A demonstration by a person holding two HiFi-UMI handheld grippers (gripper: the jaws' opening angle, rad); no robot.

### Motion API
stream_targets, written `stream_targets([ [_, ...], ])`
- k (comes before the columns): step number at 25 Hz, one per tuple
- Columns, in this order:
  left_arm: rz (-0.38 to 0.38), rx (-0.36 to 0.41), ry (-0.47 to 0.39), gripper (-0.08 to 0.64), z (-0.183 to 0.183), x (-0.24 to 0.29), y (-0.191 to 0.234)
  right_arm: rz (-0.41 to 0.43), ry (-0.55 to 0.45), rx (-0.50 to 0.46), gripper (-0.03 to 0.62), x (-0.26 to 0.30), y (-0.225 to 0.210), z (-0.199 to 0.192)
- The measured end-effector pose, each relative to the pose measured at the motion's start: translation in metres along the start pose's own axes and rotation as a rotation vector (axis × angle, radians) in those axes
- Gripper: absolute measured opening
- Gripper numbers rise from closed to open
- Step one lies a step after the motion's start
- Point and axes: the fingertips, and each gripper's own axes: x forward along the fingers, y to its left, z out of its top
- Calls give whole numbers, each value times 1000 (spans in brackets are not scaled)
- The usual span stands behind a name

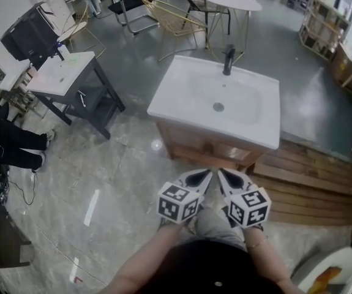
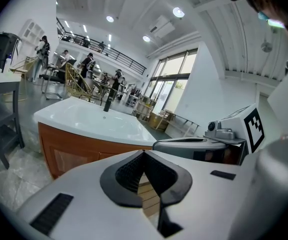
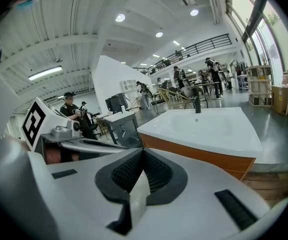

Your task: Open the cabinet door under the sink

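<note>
Door (image 2: 68, 160) sits in the wooden front under the sink (image 1: 215, 97), upright and facing you, just ahead of both grippers. Treat it as a stiff, light, hinged panel. No handle shows, so its free edge is probably the hold. Left gripper (image 2: 144, 153) and right gripper (image 3: 142, 151) are clenched and hold nothing.

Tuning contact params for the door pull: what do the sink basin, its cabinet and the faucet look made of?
White rectangular sink basin: glossy ceramic or resin, smooth with light reflections. Orange-brown cabinet under it: wood or veneer, satin, panelled front. Black upright faucet: probably matte-coated metal.
</note>
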Motion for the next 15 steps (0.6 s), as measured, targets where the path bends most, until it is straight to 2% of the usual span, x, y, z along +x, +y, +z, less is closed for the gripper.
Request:
stream_targets([
  [11,53,-31,-8,9,12,15,12,47,36,-13,8,7,-15,7],
  [15,69,-19,-2,9,15,21,15,62,47,-15,8,13,-19,10],
])
